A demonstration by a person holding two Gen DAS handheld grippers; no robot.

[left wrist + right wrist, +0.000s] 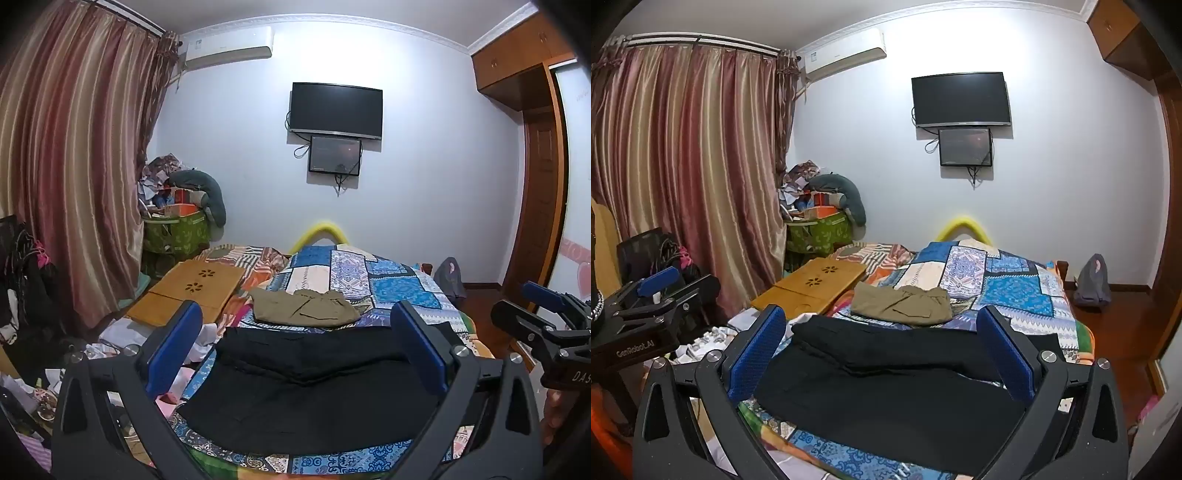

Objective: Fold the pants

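Observation:
Black pants (306, 387) lie on the patchwork bedspread (388, 284), with one part folded over the rest. They also show in the right wrist view (897, 384). My left gripper (295, 347) is open, held above the near part of the pants, with blue pads (173, 347) apart and nothing between them. My right gripper (882, 354) is open the same way above the pants and appears at the right edge of the left wrist view (546, 321). The left gripper appears at the left in the right wrist view (657, 291).
Folded khaki pants (306, 306) lie farther up the bed, also in the right wrist view (905, 301). A wooden lap tray (192, 291) sits at the bed's left. Clutter and a green bin (177, 232) stand by the curtain. A wardrobe (535, 147) is on the right.

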